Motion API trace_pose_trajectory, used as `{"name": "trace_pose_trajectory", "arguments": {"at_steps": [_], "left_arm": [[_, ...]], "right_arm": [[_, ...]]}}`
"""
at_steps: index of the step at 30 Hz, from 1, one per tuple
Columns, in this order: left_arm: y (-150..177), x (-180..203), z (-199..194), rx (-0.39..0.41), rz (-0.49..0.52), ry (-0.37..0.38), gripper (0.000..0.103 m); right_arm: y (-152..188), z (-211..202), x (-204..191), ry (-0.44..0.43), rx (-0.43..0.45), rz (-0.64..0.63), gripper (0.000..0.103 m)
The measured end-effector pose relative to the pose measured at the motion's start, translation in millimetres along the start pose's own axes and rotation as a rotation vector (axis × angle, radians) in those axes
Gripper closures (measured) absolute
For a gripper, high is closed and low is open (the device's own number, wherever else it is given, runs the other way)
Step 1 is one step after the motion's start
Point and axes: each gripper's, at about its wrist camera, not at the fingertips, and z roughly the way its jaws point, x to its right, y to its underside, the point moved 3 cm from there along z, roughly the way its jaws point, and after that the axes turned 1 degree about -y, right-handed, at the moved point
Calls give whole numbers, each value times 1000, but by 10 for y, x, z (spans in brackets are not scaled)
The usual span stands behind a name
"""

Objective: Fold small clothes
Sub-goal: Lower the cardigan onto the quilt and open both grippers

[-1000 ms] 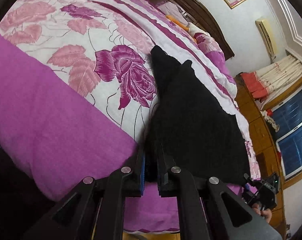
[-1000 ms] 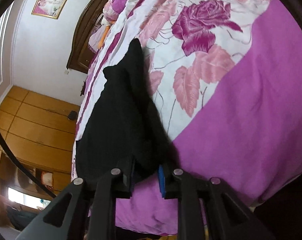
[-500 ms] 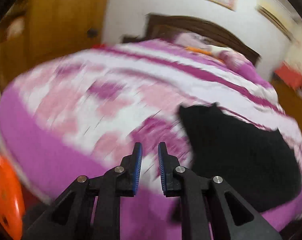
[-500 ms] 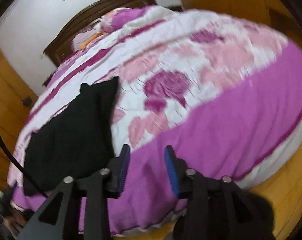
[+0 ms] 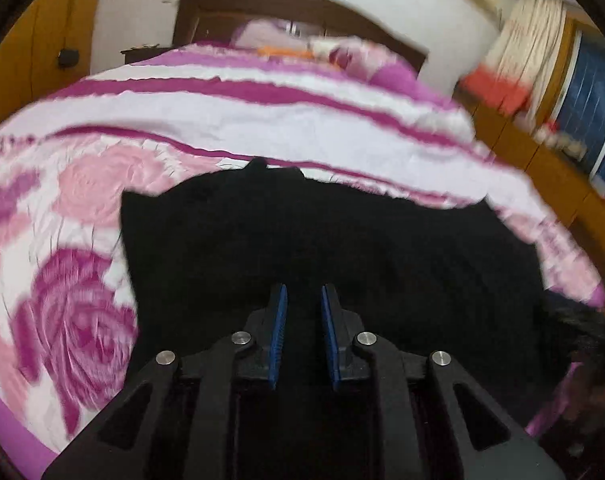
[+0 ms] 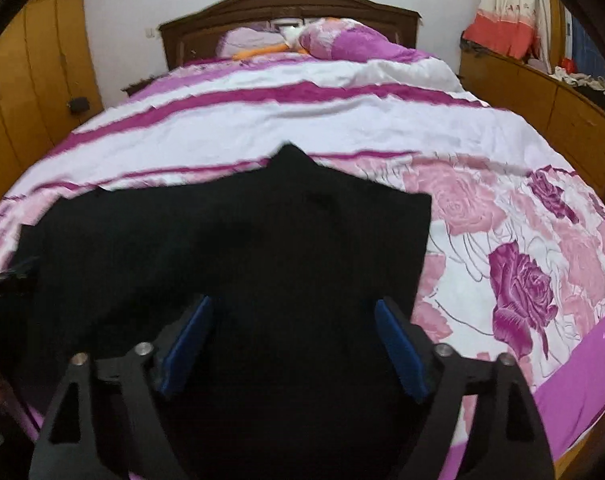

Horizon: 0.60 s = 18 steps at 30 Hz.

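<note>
A black garment (image 5: pixel 342 248) lies spread flat on the pink floral bedspread (image 5: pixel 82 280), near the bed's foot edge. My left gripper (image 5: pixel 303 294) hovers over the garment's near part. Its jaws are opening, and only a narrow gap shows between the blue pads (image 5: pixel 279 320), which press on nothing. In the right wrist view the same garment (image 6: pixel 262 240) fills the middle. My right gripper (image 6: pixel 294 304) hangs above the garment with its jaws opening wide, the pads (image 6: pixel 400 344) far apart and clear of the cloth.
A dark wooden headboard (image 6: pixel 290 4) and purple pillows (image 6: pixel 354 42) are at the far end of the bed. A wooden cabinet (image 6: pixel 542 96) runs along the right side, with a curtain (image 6: pixel 502 20) above it. Wooden wardrobe panels (image 6: pixel 26 80) stand to the left.
Both grippers let go of the black garment's near edge and swung round to face the headboard. The right jaws spread wide, the left parted slightly. The garment now lies flat.
</note>
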Motion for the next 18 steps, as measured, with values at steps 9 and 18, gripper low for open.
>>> {"name": "trace_pose_trajectory", "arguments": {"at_steps": [9, 18], "left_arm": [[545, 9, -501, 62, 125, -127, 90], [700, 307, -707, 124, 370, -287, 79]], "right_arm": [[248, 49, 233, -8, 74, 101, 0], [306, -205, 246, -36, 124, 61, 1]]}}
